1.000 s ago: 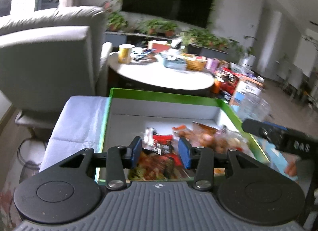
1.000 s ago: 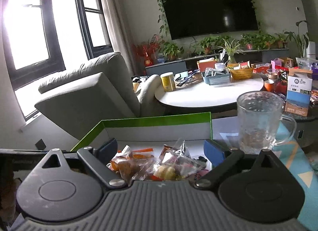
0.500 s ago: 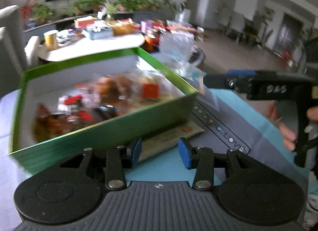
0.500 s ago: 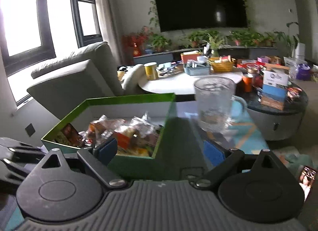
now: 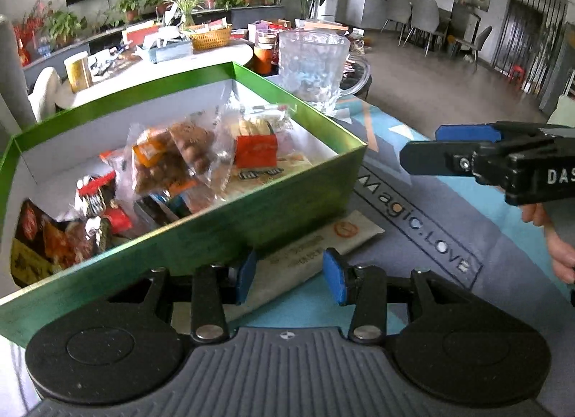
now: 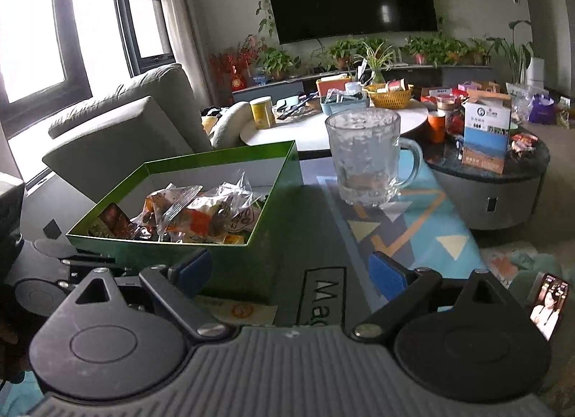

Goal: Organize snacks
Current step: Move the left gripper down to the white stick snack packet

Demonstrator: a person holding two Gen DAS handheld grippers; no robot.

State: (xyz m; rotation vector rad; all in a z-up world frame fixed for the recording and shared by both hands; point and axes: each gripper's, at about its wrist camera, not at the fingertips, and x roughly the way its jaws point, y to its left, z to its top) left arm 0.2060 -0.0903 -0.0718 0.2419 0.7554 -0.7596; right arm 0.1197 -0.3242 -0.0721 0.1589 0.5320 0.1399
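Both blue-padded fingers (image 5: 245,278) of the left gripper (image 5: 289,278) are being held moderately apart, low over the tabletop (image 5: 424,237), with nothing gripped between them. A flat beige snack packet (image 5: 316,248) is lying under that gap, one end tucked against or beneath the near wall of the green box (image 5: 215,226); which of the two cannot be told. The left-hand finger is being kept just beside that near wall, and the box's near right corner is sitting just beyond the fingertips.

Wide spacing is being shown by the right gripper (image 6: 291,271), whose fingers (image 6: 386,275) are holding nothing. Its left finger is being seen in front of the box's near corner (image 6: 230,266); its right finger is standing over bare patterned mat. Seen from the left wrist, the right gripper (image 5: 467,151) is hovering to the right of the box, well apart from its right wall.

Wrapped snacks (image 5: 172,165) are being kept piled inside the box, below its rim. A glass mug (image 6: 366,158) is standing upright beyond the box's far right corner, near it but not touching. Between the box's right wall and the mug's side of the mat, an open strip of printed mat (image 6: 323,237) is being left free.
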